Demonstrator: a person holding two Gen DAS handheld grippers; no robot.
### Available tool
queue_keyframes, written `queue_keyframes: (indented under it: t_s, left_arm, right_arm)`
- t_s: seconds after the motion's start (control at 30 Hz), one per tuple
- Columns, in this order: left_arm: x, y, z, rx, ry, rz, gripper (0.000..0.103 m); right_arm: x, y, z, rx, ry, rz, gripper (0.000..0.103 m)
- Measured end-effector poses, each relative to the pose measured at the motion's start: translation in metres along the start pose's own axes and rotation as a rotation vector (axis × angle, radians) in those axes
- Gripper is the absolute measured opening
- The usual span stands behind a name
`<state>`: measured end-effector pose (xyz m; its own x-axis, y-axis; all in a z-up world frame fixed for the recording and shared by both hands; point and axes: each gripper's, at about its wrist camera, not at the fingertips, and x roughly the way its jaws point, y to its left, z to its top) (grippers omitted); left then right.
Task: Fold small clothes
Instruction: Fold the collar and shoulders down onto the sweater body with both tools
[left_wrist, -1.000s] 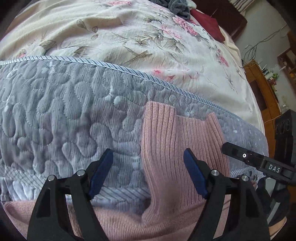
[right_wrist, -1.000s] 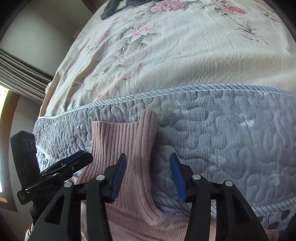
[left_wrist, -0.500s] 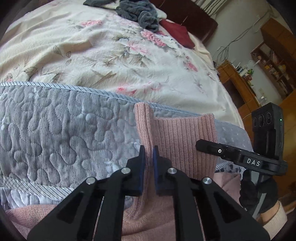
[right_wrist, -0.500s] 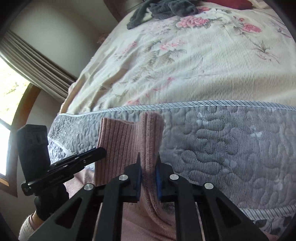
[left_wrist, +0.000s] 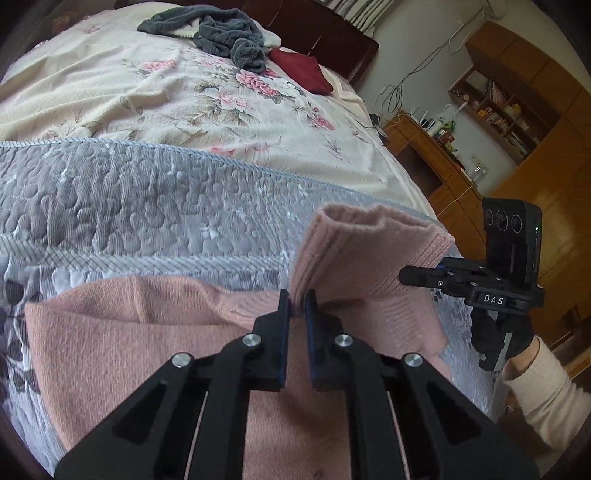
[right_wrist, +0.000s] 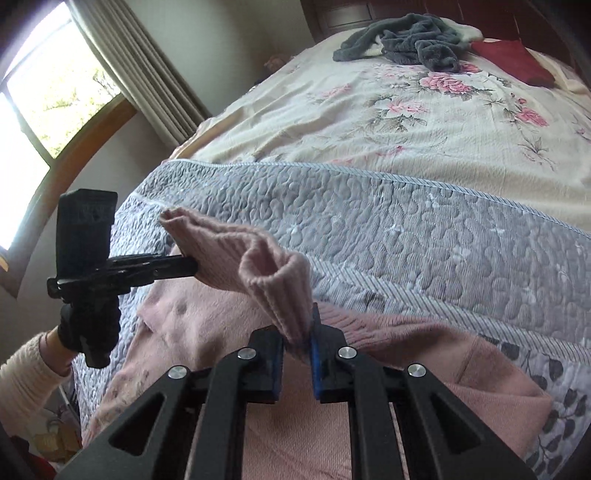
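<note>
- Garment count: you have one pink knit sweater (left_wrist: 155, 332) on the bed, and two tongs working it, one in each hand.
- Left tongs (left_wrist: 296, 302): pressed shut on the ribbed hem of the sweater, at the fold nearest you.
- Right tongs (right_wrist: 298, 332): likewise pinched closed on the same ribbed hem, at its other corner; in the left view you see them reaching in from the right (left_wrist: 424, 275).
- Your two grips lift the ribbed hem (left_wrist: 369, 251) off the sweater's body, so the band stands up as an open loop between them, its rim pointing away from you.
- The rest of the sweater lies flat on the grey quilted blanket (left_wrist: 129, 199), at the near edge of the bed, its fuzzy plain-knit body spreading to both sides under the tongs.
- Beyond the grey quilted blanket lies a cream floral bedspread (right_wrist: 388, 122).
- At the far end of the bed, well apart from the sweater, sit one crumpled grey towel (left_wrist: 225, 35) and one dark red cloth (left_wrist: 303, 70).
- Your gloved right hand (left_wrist: 498, 332) and cream sleeve show beside the bed.
</note>
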<state>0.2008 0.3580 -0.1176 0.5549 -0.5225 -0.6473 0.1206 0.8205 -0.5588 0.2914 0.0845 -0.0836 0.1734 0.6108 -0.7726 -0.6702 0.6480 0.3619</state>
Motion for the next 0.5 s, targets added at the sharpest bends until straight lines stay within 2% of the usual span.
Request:
queue_keyframes:
  t_s: [0.2, 0.3, 0.33, 0.4, 0.43, 0.5]
  left_arm:
    - [-0.006, 0.008, -0.047, 0.006, 0.102, 0.011, 0.009]
    - [-0.016, 0.020, -0.064, -0.056, 0.123, -0.005, 0.019]
    - [-0.019, 0.023, -0.068, -0.085, 0.120, -0.016, 0.026]
    - [-0.023, 0.026, -0.070, -0.137, 0.109, -0.044, 0.035]
    - [-0.023, 0.025, -0.069, -0.156, 0.102, -0.059, 0.037]
    - [-0.018, 0.021, -0.068, -0.189, 0.102, -0.095, 0.042]
  right_arm:
    - [0.002, 0.013, -0.052, -0.073, 0.120, -0.057, 0.020]
    - [-0.010, 0.015, -0.076, -0.065, 0.143, -0.036, 0.022]
    - [-0.015, 0.015, -0.080, -0.041, 0.139, -0.014, 0.024]
    - [-0.025, 0.011, -0.083, 0.039, 0.110, 0.050, 0.041]
    - [-0.028, 0.008, -0.083, 0.090, 0.092, 0.084, 0.045]
    - [-0.025, 0.002, -0.081, 0.178, 0.078, 0.119, 0.047]
